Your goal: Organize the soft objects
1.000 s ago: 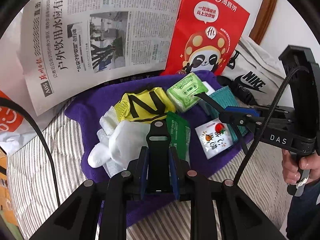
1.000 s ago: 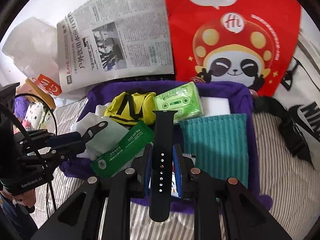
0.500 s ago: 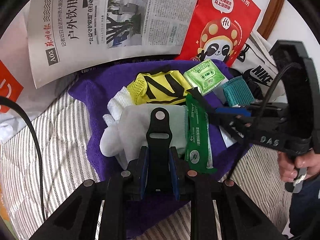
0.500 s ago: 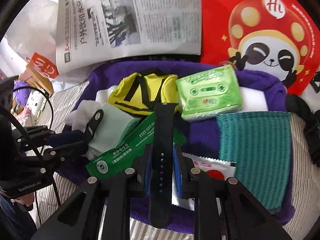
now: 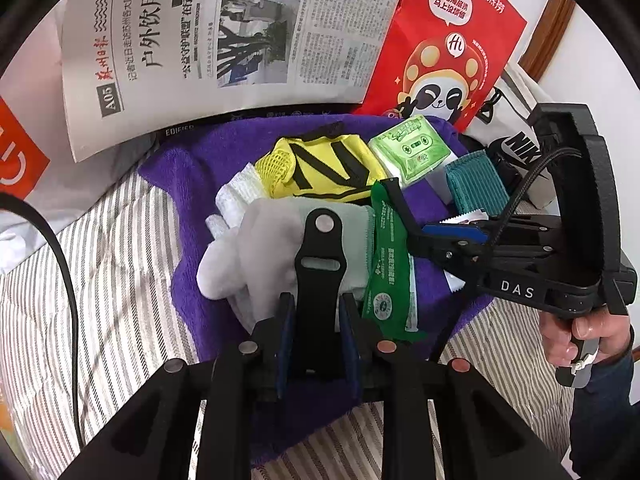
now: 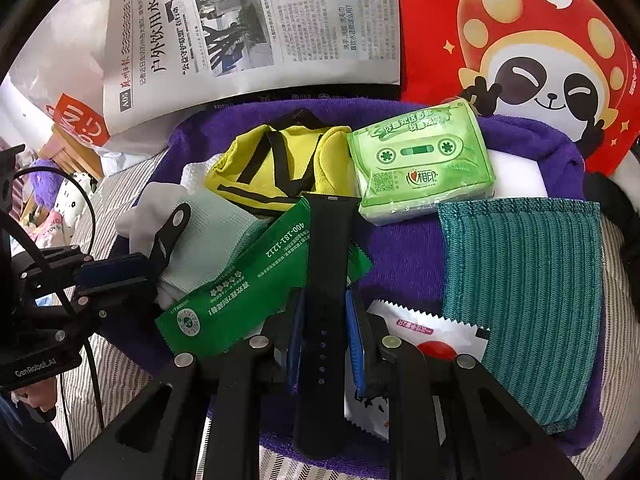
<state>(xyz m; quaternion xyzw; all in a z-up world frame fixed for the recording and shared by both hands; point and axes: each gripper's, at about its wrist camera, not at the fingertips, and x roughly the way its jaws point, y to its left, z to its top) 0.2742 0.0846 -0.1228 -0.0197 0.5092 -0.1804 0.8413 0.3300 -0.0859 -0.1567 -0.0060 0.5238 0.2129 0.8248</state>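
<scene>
A purple towel [image 5: 188, 168] [image 6: 404, 256] lies on the striped bed with soft items on it. My left gripper [image 5: 318, 320] is shut on a short black watch strap piece with a buckle slot [image 5: 320, 256], held over a white and pale green cloth [image 5: 264, 252]. My right gripper [image 6: 326, 320] is shut on a long black watch strap with holes [image 6: 328, 280], held over a green sachet [image 6: 244, 292]. A yellow mesh pouch [image 6: 280, 164], a green tissue pack [image 6: 420, 160], a teal cloth [image 6: 524, 292] and a white sachet [image 6: 424, 332] also lie on the towel.
A newspaper [image 5: 224, 40] and a red panda bag [image 5: 448, 48] stand behind the towel. A white Nike bag [image 5: 516, 136] lies at the right. Striped bedding [image 5: 100, 280] surrounds the towel. An orange and white bag [image 5: 16, 152] is at the left.
Both grippers have moved forward and lower over the towel, so the items look larger. Both stay shut on their strap pieces.
</scene>
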